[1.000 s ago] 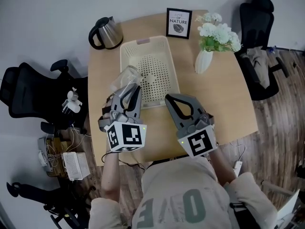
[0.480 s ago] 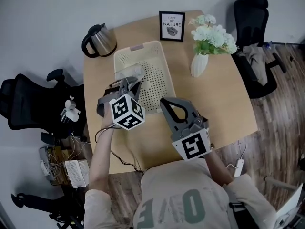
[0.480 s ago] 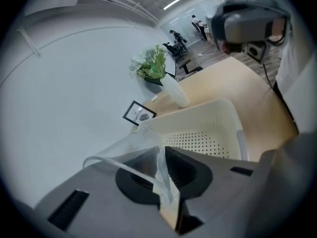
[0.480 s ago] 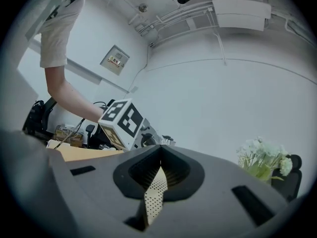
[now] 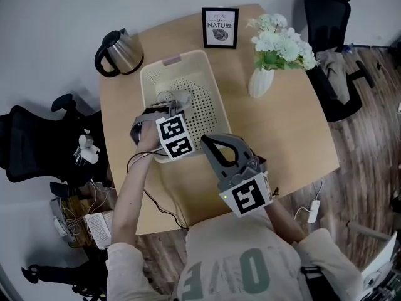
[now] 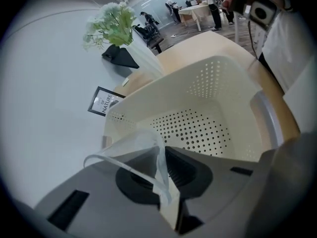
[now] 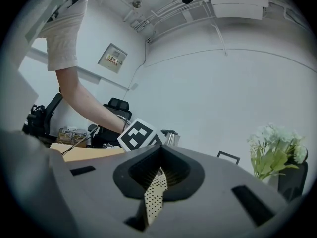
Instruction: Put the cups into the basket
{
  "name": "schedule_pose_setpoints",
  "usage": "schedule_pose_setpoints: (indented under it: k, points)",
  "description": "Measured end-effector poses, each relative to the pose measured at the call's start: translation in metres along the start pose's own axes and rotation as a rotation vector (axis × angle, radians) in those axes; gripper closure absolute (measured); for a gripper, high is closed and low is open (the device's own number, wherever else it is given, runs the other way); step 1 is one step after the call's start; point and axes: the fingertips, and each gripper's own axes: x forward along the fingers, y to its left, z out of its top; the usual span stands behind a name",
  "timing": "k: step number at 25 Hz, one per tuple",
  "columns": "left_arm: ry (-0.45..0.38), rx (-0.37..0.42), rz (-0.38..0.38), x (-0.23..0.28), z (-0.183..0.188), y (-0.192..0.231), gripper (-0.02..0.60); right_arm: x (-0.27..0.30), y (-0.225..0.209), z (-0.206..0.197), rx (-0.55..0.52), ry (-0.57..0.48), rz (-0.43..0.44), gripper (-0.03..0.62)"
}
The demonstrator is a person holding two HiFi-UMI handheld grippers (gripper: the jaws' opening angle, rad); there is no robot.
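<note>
A cream perforated basket (image 5: 210, 99) stands on the wooden table (image 5: 288, 137). My left gripper (image 5: 164, 110) reaches over the basket's near left corner, shut on the thin wall of a clear plastic cup (image 5: 168, 98). In the left gripper view the cup (image 6: 130, 147) hangs crumpled between the jaws above the basket's holed floor (image 6: 198, 130). My right gripper (image 5: 210, 144) hovers just in front of the basket's near edge, jaws together and holding nothing. In the right gripper view only a narrow slit (image 7: 157, 182) shows between them.
A steel kettle (image 5: 119, 52) stands left of the basket. Behind it is a framed picture (image 5: 220, 27), and a white vase of flowers (image 5: 262, 81) to its right. Office chairs (image 5: 37, 143) flank the table, and cables lie on the floor at left.
My left gripper has carried the clear cup forward, from the table's near left edge to over the basket's near corner. The right gripper has barely moved.
</note>
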Motion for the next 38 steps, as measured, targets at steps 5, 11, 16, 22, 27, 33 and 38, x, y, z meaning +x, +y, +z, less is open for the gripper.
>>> schedule_pose_setpoints:
  k: [5,11,16,22,27,33,38]
  points:
    - [0.048,0.040,-0.108,0.028,-0.010,-0.019,0.537,0.008,-0.003,-0.009,-0.006,0.021,0.004,0.595]
    - [0.107,0.138,-0.197,0.057,-0.014,-0.038,0.537,0.015,-0.011,-0.024,0.042,0.044,0.003,0.595]
    - [0.129,0.166,-0.233,0.067,-0.014,-0.046,0.537,0.017,-0.011,-0.031,0.052,0.055,0.003,0.595]
    - [0.177,0.213,-0.243,0.080,-0.020,-0.055,0.535,0.016,-0.009,-0.043,0.086,0.071,0.007,0.595]
    - [0.185,0.252,-0.211,0.084,-0.017,-0.054,0.526,0.012,-0.020,-0.052,0.118,0.080,-0.008,0.595]
    - [0.169,0.279,-0.145,0.086,-0.009,-0.045,0.487,0.009,-0.025,-0.055,0.131,0.082,-0.018,0.595]
    - [0.154,0.225,-0.106,0.087,-0.004,-0.037,0.424,0.005,-0.024,-0.053,0.136,0.078,-0.022,0.595]
